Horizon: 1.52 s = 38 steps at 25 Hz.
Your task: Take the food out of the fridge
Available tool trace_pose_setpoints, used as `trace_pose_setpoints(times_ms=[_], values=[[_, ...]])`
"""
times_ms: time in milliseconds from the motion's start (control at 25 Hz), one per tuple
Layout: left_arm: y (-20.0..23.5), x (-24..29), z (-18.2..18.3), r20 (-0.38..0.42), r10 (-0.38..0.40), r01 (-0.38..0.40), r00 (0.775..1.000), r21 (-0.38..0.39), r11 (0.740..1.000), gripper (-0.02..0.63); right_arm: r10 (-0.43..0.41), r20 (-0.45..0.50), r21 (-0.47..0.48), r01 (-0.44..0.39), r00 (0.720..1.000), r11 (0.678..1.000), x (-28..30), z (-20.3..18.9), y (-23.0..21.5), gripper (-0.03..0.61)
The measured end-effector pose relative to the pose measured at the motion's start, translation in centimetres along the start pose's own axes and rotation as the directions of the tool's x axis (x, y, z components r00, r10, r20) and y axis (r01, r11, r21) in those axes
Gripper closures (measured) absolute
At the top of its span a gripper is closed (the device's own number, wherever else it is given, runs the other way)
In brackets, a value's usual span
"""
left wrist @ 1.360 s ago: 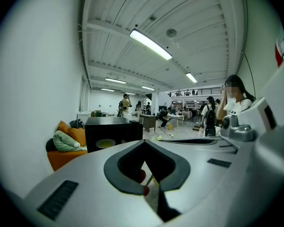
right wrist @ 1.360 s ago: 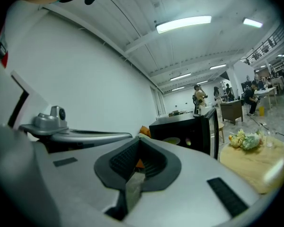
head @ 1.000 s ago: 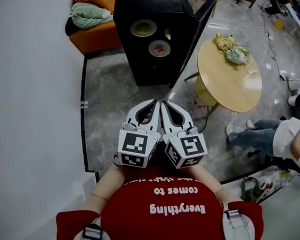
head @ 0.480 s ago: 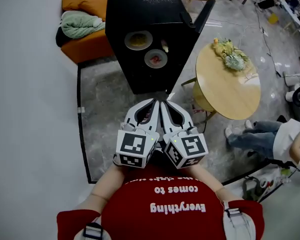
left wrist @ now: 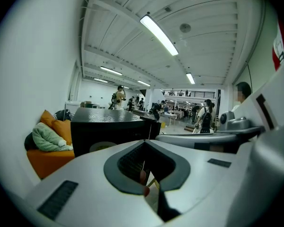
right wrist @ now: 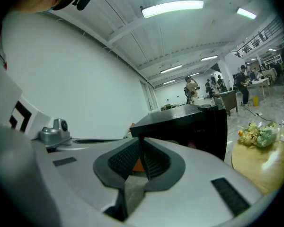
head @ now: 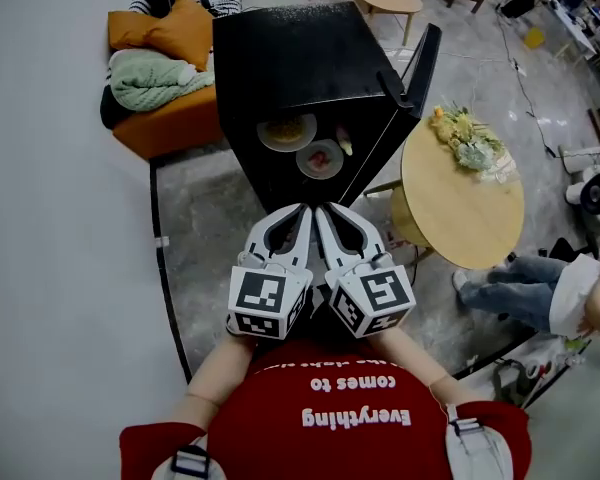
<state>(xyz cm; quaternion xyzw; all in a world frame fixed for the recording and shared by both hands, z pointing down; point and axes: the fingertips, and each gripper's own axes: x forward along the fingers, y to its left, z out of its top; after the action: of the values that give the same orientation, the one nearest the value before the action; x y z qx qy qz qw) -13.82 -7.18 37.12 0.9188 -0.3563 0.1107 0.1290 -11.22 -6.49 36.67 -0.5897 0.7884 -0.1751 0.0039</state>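
A black fridge (head: pixel 300 58) stands ahead with its door (head: pixel 405 98) swung open to the right. Inside it sit a plate of yellow food (head: pixel 286 131), a plate with red food (head: pixel 320 158) and a small item (head: pixel 345 143) beside them. My left gripper (head: pixel 302 208) and right gripper (head: pixel 322 208) are held side by side in front of my chest, both shut and empty, tips just short of the fridge. The fridge (left wrist: pixel 109 126) shows past the left gripper (left wrist: pixel 144 143). The right gripper (right wrist: pixel 141 138) points at the fridge (right wrist: pixel 189 122) too.
A round wooden table (head: pixel 460 183) with a bunch of flowers (head: pixel 465 128) stands right of the fridge door. An orange sofa (head: pixel 160 128) with a green blanket (head: pixel 150 78) is on the left by the white wall. A person (head: pixel 540 278) sits at the right.
The fridge has come closer and lower in the head view, its plates now near the gripper tips. Both grippers keep the same shut pose side by side.
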Motion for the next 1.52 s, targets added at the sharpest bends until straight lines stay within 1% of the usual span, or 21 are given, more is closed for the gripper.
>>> trace_pose_setpoints(times_ms=[40,120,200,360,480,600,680,800,880,960,1040,1200,1360,1400,1440,1520], values=[[0.7,0.5,-0.1,-0.007,-0.002,0.002,1.000,-0.002,1.000,0.609,-0.006,-0.003,0.003,0.006,1.000,1.000,0.7,0.1,-0.2,0.558],[1.8,1.5,-0.1,-0.018,-0.007,0.007,1.000,-0.017,1.000,0.609,-0.008,-0.013,0.003,0.008,1.000,1.000,1.7,0.3,-0.6,0.509],[2.5,2.6,-0.2,-0.027,-0.011,0.010,1.000,-0.033,0.999,0.609,-0.022,-0.031,-0.009,0.022,0.999,1.000,2.4,0.3,-1.5,0.482],[3.4,4.3,-0.1,-0.038,-0.016,0.015,0.999,-0.036,0.999,0.609,-0.093,-0.081,-0.029,0.091,0.992,0.995,4.2,-0.3,-5.6,0.439],[4.1,5.5,0.5,-0.034,-0.003,0.001,0.999,-0.041,0.999,0.609,-0.148,-0.122,-0.065,0.141,0.981,0.988,6.4,-0.4,-9.2,0.408],[4.8,6.3,0.8,-0.037,0.015,-0.017,0.999,-0.058,0.998,0.609,-0.217,-0.192,-0.092,0.203,0.957,0.975,8.4,-1.4,-12.9,0.388],[5.3,6.8,0.9,-0.039,0.029,-0.031,0.999,-0.061,0.998,0.609,-0.248,-0.239,-0.107,0.228,0.939,0.968,9.8,-2.4,-14.9,0.377],[5.7,8.1,0.3,-0.042,0.034,-0.037,0.999,-0.077,0.996,0.609,-0.256,-0.316,-0.113,0.232,0.914,0.966,11.9,-4.6,-17.2,0.365],[5.7,9.3,-1.0,-0.058,0.019,-0.024,0.998,-0.082,0.996,0.609,-0.252,-0.385,-0.118,0.224,0.888,0.968,13.3,-6.6,-18.3,0.356],[5.7,10.3,-2.2,-0.081,0.007,-0.012,0.997,-0.065,0.998,0.609,-0.252,-0.441,-0.111,0.226,0.861,0.968,14.7,-8.4,-19.3,0.353],[5.8,11.0,-2.9,-0.093,-0.002,-0.003,0.996,-0.047,0.999,0.609,-0.262,-0.462,-0.100,0.243,0.847,0.965,15.9,-9.5,-20.3,0.353],[6.1,11.8,-4.1,-0.125,-0.001,-0.005,0.992,-0.045,0.999,0.609,-0.280,-0.469,-0.072,0.280,0.838,0.957,17.7,-10.5,-21.7,0.353],[6.1,11.9,-4.5,-0.148,-0.009,0.005,0.989,-0.024,1.000,0.609,-0.295,-0.481,-0.079,0.294,0.825,0.953,18.4,-11.0,-22.2,0.357],[6.2,11.9,-4.6,-0.153,-0.009,0.007,0.988,-0.018,1.000,0.609,-0.299,-0.480,-0.078,0.299,0.825,0.951,18.4,-11.0,-22.2,0.379],[6.4,11.9,-4.8,-0.157,-0.010,0.008,0.987,-0.014,1.000,0.609,-0.301,-0.477,-0.073,0.304,0.826,0.950,18.3,-11.1,-22.3,0.416],[6.7,12.0,-5.0,-0.164,-0.007,0.005,0.986,-0.009,1.000,0.609,-0.282,-0.473,-0.043,0.297,0.835,0.954,18.3,-11.2,-22.2,0.416]])
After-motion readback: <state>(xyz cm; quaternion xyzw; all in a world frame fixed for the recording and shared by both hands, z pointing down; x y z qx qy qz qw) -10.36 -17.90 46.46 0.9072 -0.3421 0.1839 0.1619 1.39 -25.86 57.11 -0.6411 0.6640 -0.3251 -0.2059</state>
